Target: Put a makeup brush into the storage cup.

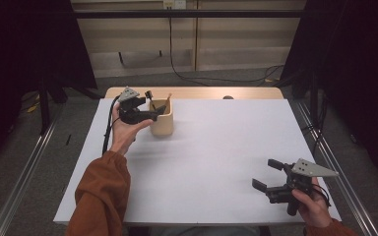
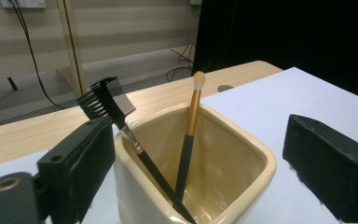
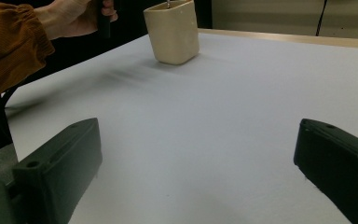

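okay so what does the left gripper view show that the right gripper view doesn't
Left gripper view alone: the inside of the cream cup, where a small black comb brush and a gold-handled makeup brush stand leaning, with the left gripper jaws standing wide on either side of the cup, not pressing it.
Right gripper view alone: the open right gripper over bare white table, plus an orange sleeve and the left hand.
Both: the cup and the table.

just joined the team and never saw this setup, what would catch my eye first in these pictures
A cream square cup stands at the far left of the white table, holding a gold-handled makeup brush and a small black comb brush. The left gripper hangs right at the cup's rim, jaws open on either side of it. The right gripper rests open over the table's near right corner.
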